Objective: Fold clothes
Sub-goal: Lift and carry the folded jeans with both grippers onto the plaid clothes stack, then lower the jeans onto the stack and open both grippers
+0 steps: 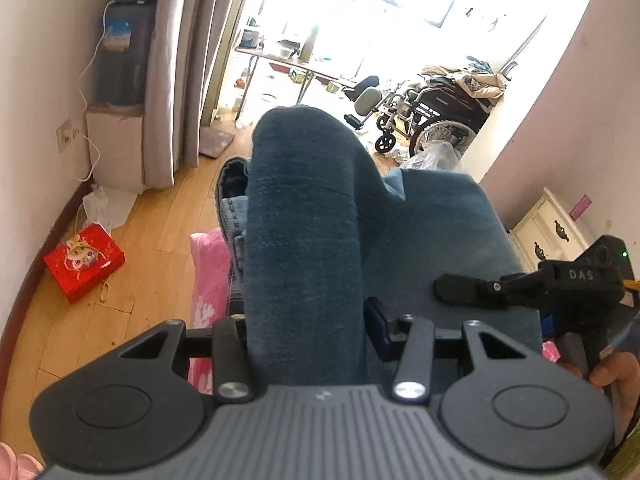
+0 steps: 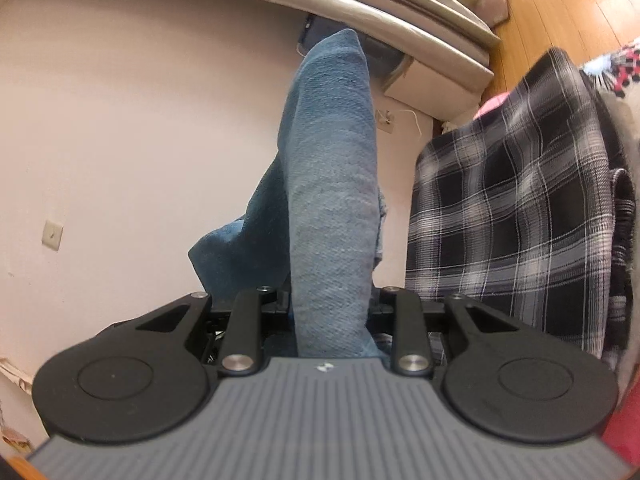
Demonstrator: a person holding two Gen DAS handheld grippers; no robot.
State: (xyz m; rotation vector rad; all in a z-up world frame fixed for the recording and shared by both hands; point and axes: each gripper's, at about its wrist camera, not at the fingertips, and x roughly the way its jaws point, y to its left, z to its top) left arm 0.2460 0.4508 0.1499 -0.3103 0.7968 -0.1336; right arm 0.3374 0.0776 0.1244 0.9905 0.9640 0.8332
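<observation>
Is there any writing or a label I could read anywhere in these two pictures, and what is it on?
"DAS": raised letters on the black body of the right gripper, seen in the left wrist view.
Blue label on the water bottle: too blurred to read.
Red gift box: a picture, no legible words.
Right wrist view: no text.

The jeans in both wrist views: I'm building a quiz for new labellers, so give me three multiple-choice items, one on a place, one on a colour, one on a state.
1. Where is the red box?
A. on the wooden floor by the wall
B. on the bed
C. on the wheelchair

2. What colour is the garment beside the jeans in the right wrist view?
A. solid green
B. black-and-white plaid
C. yellow

3. The left claw is:
A. open and empty
B. out of view
C. closed on the jeans

Key:
1 A, the red box lies on floorboards.
2 B, the plaid garment.
3 C, the jeans bunch inside the left claw.
</observation>
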